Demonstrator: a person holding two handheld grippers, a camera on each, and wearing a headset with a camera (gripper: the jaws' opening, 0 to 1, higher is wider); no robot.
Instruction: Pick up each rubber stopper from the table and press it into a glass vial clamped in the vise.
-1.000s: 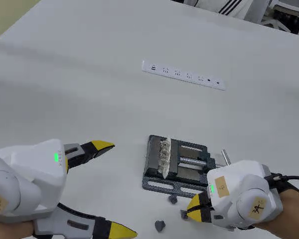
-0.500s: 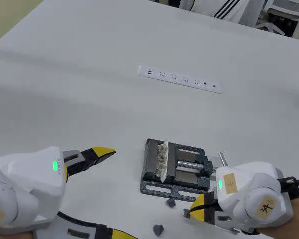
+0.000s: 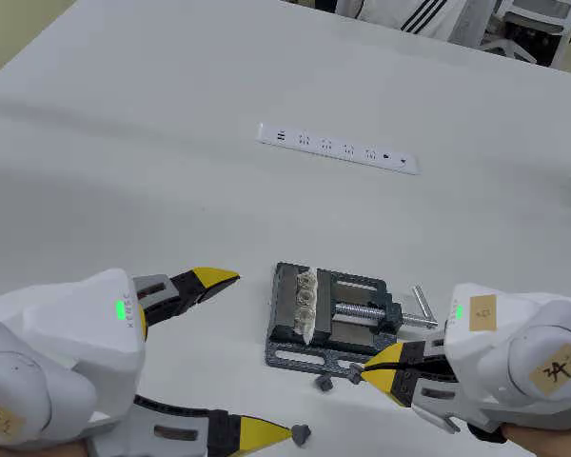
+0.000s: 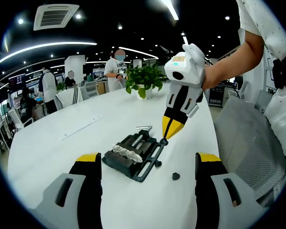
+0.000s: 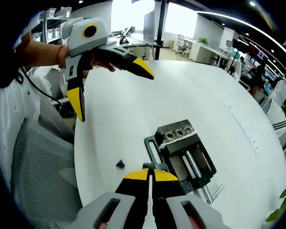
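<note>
The left claw (image 3: 241, 356) is held spread wide, and nothing is gripped between its yellow tips. In the left gripper view the vise (image 4: 133, 153) is seen just ahead of this claw, between the lines of its two jaws. The glass vials (image 4: 126, 151) are clamped upright in a row in the vise (three open mouths can be counted in the right gripper view). A loose stopper (image 3: 301, 434) is found on the white table (image 3: 124, 162) just off the tip of the left claw's nearer jaw. A second stopper (image 3: 324, 383) is seen farther ahead, just beside the vise's base.

The right claw (image 3: 366, 373) is pressed together, and a small dark held stopper (image 3: 353, 374) appears to be pinched at its very tips. These tips are held low, just beside the near corner of the vise's base, with the vials ahead of them and a little to one side. A white power strip (image 3: 338, 149) is laid well beyond the vise from both claws.
</note>
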